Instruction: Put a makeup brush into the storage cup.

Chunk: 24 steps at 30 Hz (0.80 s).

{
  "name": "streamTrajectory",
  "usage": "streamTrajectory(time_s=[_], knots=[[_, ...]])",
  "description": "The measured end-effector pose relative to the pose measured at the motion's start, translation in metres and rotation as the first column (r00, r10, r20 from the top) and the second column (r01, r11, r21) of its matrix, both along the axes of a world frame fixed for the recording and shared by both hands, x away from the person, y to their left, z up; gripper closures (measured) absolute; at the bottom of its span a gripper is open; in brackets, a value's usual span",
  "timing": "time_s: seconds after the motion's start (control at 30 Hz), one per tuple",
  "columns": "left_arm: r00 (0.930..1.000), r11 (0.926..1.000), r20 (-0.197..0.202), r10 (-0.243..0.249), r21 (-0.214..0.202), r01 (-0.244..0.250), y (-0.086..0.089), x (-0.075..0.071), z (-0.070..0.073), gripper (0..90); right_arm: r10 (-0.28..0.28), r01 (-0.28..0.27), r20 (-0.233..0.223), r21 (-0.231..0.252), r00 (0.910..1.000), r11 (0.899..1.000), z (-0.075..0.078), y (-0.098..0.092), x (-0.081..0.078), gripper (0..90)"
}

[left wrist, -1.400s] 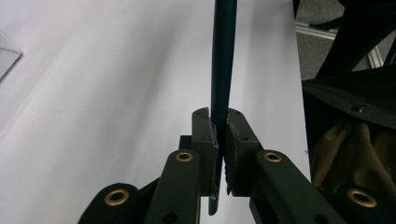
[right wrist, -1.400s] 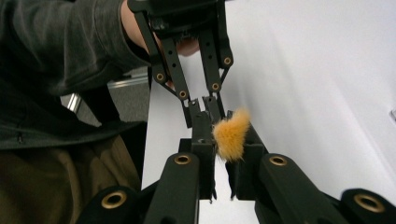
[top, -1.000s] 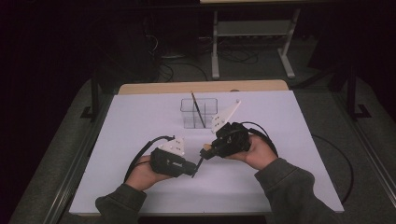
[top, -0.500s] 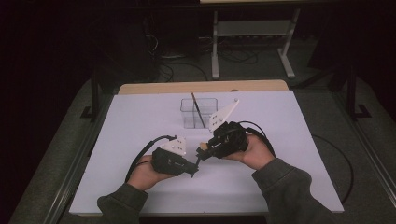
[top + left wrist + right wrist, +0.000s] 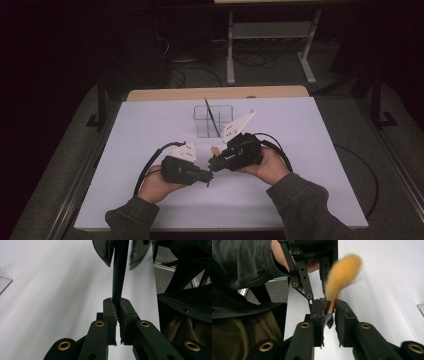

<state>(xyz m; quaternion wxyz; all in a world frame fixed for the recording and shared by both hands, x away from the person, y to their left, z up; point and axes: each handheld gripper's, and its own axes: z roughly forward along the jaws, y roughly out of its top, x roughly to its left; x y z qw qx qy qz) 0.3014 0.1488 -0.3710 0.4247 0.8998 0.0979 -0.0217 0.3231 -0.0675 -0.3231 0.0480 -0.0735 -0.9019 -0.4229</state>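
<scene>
Between both grippers, table centre | makeup brush [image 5: 342,277] is pinched at its dark handle [image 5: 119,272] by closed left gripper [image 5: 118,315] | right gripper [image 5: 329,317] jaws slightly parted around ferrule, grip uncertain, lately closing | long axis runs 8-to-2 o'clock | clear organizer [image 5: 214,120] at 12 o'clock.

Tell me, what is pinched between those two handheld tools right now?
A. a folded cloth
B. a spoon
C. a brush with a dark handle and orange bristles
C: the left gripper clamps the brush by its dark handle, and its orange bristle tuft rises beside the right gripper.
</scene>
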Motion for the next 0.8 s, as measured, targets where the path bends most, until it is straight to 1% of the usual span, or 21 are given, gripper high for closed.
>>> streamTrajectory(time_s=[0.03, 0.17, 0.23, 0.27, 0.3, 0.33, 0.4, 0.43, 0.47, 0.53, 0.6, 0.63, 0.8], knots=[[1.0, 1.0, -0.004, 0.0, -0.001, 0.0, 0.0, 0.0, 0.0, 84.8, 0.005, -0.005, -0.003, 0.002, 1.0, 1.0, 0.0, 0.0, 0.0, 81.4], [1.0, 1.0, -0.001, -0.007, 0.007, 0.007, -0.001, 0.0, 0.0, 84.2, 0.011, -0.011, -0.002, -0.004, 0.9999, 1.0, -0.001, 0.0, 0.001, 82.3], [1.0, 1.0, 0.005, -0.007, 0.004, 0.007, -0.001, -0.001, -0.001, 83.2, 0.015, -0.015, -0.005, -0.008, 0.9999, 1.0, 0.0, 0.0, 0.0, 82.5], [1.0, 1.0, 0.005, -0.007, 0.004, 0.007, -0.001, -0.001, -0.001, 79.0, 0.015, -0.015, -0.005, -0.008, 0.9999, 1.0, 0.0, 0.0, 0.0, 82.5], [0.9999, 1.0, 0.01, -0.001, 0.009, 0.001, -0.001, -0.001, 0.0, 79.0, 0.017, -0.017, -0.002, -0.009, 0.9999, 1.0, 0.0, 0.0, 0.001, 82.5], [0.9999, 0.9999, 0.01, 0.007, 0.011, -0.008, -0.001, -0.001, -0.001, 75.9, 0.019, -0.019, -0.001, -0.018, 0.9998, 1.0, 0.0, -0.001, 0.001, 82.5], [0.9998, 0.9999, 0.014, 0.011, 0.013, -0.011, -0.001, -0.001, -0.001, 75.0, 0.016, -0.016, -0.006, -0.028, 0.9999, 0.999, 0.0, -0.001, 0.001, 82.6], [0.9998, 0.9997, 0.01, 0.014, 0.017, -0.015, 0.0, -0.001, -0.001, 73.9, 0.01, -0.01, -0.007, -0.04, 0.9999, 0.999, 0.0, -0.004, 0.003, 82.6], [0.9998, 0.9997, 0.01, 0.014, 0.017, -0.015, 0.0, -0.001, -0.001, 73.2, 0.01, -0.01, -0.007, -0.04, 0.9999, 0.999, 0.0, -0.004, 0.003, 82.6], [0.9997, 0.9994, 0.014, 0.02, 0.027, -0.02, 0.001, -0.002, -0.002, 72.7, 0.001, -0.001, -0.006, -0.054, 1.0, 0.999, 0.0, -0.007, 0.004, 82.6], [0.9996, 0.9993, 0.009, 0.028, 0.025, -0.028, 0.002, -0.002, -0.003, 72.2, -0.001, 0.0, -0.006, -0.058, 1.0, 0.998, 0.0, -0.008, 0.005, 82.6], [0.9994, 0.9992, 0.018, 0.031, 0.024, -0.031, 0.003, -0.002, -0.003, 71.6, -0.005, 0.005, 0.0, -0.074, 1.0, 0.997, 0.0, -0.01, 0.006, 82.6], [0.9989, 0.9983, 0.019, 0.043, 0.039, -0.044, 0.007, -0.002, -0.004, 70.2, -0.022, 0.022, -0.003, -0.093, 0.9998, 0.995, -0.001, -0.015, 0.008, 82.6]])
